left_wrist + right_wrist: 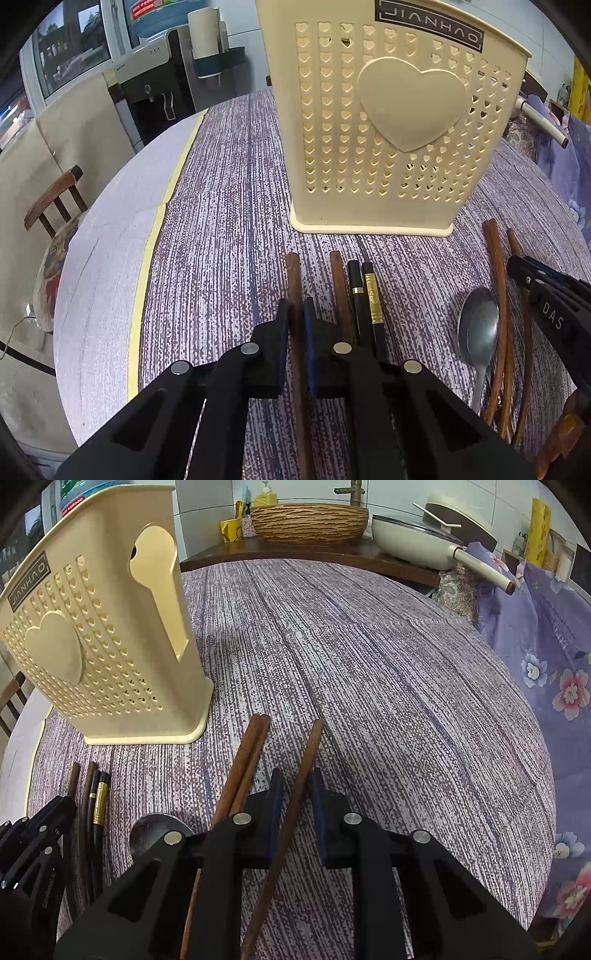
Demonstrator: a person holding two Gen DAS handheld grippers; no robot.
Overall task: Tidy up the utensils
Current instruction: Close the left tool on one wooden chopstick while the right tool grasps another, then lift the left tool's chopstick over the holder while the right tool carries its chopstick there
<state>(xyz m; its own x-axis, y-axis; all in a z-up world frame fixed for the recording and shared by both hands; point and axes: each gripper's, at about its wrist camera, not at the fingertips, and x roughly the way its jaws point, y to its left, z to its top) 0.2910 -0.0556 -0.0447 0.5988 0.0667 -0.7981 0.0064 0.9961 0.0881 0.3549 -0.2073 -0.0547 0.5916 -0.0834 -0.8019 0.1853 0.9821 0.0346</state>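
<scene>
left wrist view: the cream utensil holder (391, 122) stands upright on the purple tablecloth (221, 221), its heart-pierced wall facing the camera (its inside cannot be seen from here). nearer than the holder, the left gripper (296, 314) has its jaws clamped on a brown chopstick (294, 280) lying on the cloth. just right of that lie another brown chopstick (338, 284) and two black chopsticks (364, 295). further right of the holder's base are a metal spoon (478, 332) and more brown chopsticks (498, 314), with the right gripper beside them.

right wrist view: the holder (103, 646) is at the left, its side slot open; nothing shows through the slot. right of its base, the right gripper (297, 786) is closed around a single brown chopstick (308, 753), a brown pair (245, 760) lying just beside it on the cloth (406, 701).
</scene>
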